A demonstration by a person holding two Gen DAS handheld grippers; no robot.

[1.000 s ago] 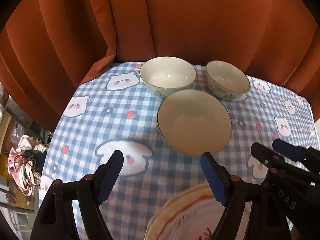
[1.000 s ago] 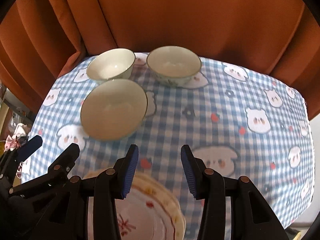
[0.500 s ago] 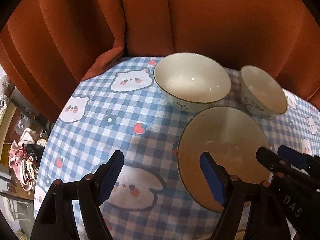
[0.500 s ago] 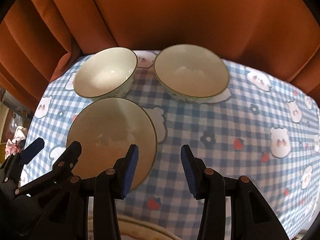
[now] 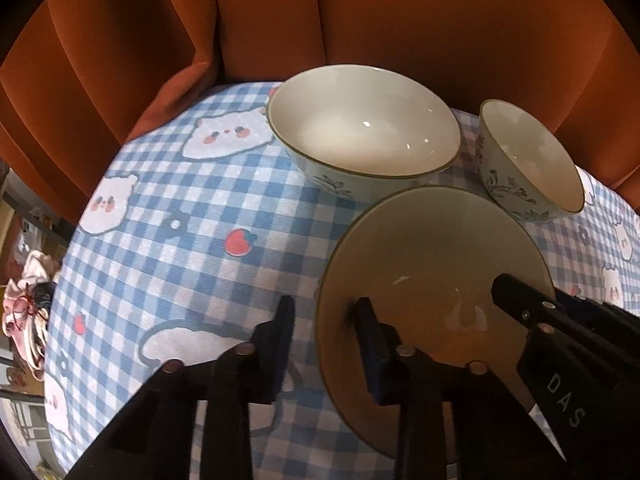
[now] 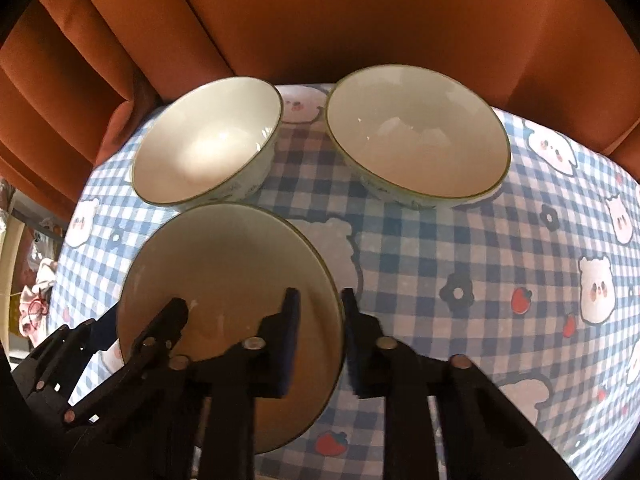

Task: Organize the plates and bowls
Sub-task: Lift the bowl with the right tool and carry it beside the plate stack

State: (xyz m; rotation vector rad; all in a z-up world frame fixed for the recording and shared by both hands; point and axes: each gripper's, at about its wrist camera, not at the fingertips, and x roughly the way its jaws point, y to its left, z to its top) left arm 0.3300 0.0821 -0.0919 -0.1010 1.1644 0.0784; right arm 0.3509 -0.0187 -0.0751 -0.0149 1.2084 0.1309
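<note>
Both grippers have just been closing on opposite rims of the near bowl [image 5: 432, 280] on the counter [image 5: 192, 240] — left gripper [image 5: 324, 344] clamped left, right gripper [image 6: 320, 332] clamped right — so uneven lifting could slip it onto the two far bowls [image 6: 416, 136].

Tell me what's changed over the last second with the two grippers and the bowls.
Both grippers came down onto the near bowl. The left gripper and right gripper have just been closing, and each now pinches the rim on its own side, one finger inside the bowl and one outside. The patterned plate has dropped out of view. The two far bowls stay put on the checked tablecloth.
</note>
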